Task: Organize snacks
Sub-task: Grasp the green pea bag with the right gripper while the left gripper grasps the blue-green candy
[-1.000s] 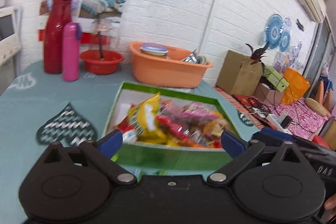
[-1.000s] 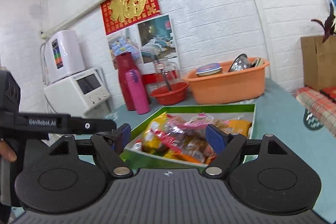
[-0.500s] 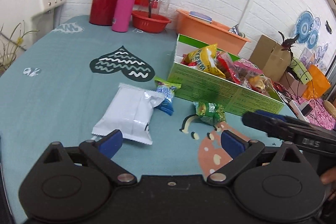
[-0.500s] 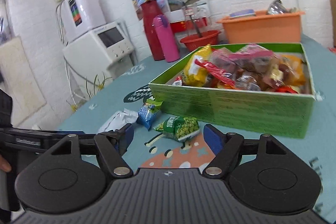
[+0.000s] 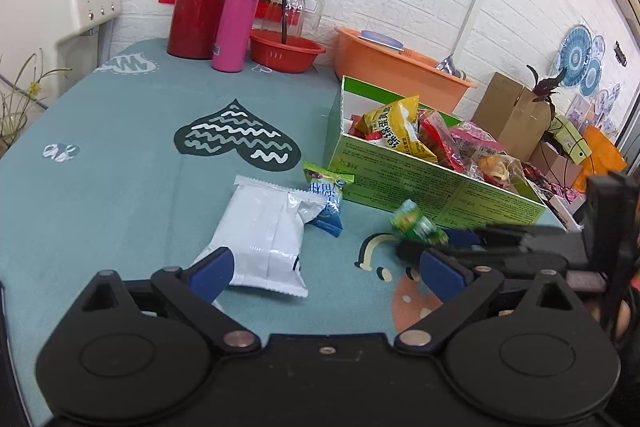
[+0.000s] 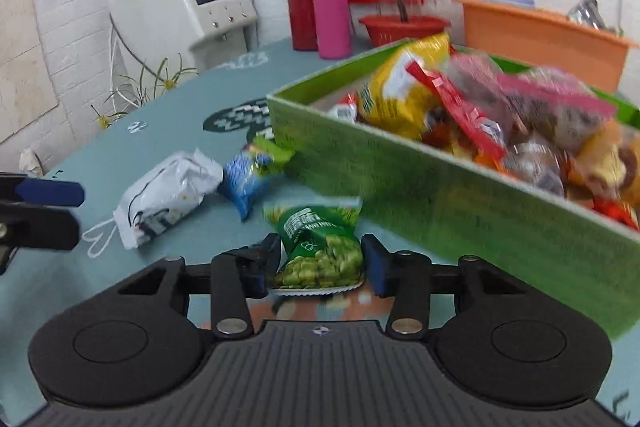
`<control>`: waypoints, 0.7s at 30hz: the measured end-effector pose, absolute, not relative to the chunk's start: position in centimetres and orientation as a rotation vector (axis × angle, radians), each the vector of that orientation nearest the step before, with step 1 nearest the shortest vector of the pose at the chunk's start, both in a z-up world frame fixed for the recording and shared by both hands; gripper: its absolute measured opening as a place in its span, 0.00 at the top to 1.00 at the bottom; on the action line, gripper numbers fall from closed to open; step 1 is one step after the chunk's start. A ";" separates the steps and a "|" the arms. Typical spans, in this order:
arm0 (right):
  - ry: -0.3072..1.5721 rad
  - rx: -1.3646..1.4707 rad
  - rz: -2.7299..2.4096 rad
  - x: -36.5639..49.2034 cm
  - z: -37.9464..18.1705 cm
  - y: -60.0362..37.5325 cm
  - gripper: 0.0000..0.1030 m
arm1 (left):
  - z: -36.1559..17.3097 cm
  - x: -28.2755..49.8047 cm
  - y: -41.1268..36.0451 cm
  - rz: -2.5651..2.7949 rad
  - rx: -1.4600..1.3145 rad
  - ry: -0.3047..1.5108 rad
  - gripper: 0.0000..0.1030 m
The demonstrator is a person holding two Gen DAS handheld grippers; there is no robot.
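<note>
Beside the cardboard box (image 6: 460, 203), right gripper (image 6: 320, 263) jaws flank a crinkly green packet (image 6: 318, 247).

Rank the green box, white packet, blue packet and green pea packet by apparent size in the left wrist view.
1. green box
2. white packet
3. blue packet and green pea packet: alike; the white packet overlaps the blue one, so unranked.

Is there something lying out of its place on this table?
Yes. Three packets lie on the cloth outside the green box: a white one, a blue one and a green one, which sits between the right tool's fingers.
</note>
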State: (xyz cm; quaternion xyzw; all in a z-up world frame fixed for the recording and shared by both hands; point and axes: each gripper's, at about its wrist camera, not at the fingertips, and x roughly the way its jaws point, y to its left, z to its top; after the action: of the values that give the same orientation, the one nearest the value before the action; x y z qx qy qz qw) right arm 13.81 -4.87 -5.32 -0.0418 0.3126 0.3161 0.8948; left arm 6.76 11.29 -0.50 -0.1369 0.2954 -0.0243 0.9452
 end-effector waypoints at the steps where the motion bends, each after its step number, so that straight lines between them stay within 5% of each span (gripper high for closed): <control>1: 0.655 -0.087 0.654 13.3 -5.4 -5.3 0.27 | -0.4 7.3 11.2 -0.049 -0.272 0.601 0.00; 21: 0.631 -0.059 0.667 8.1 -5.2 -7.5 0.20 | -4.0 20.3 8.1 0.025 -0.069 0.765 0.00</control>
State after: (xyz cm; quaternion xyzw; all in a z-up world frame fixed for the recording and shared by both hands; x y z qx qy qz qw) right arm 8.13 -7.51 -5.20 -0.0286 0.3044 0.3219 0.8961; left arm 20.25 8.10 -3.98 -0.0338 0.3734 0.0122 0.9270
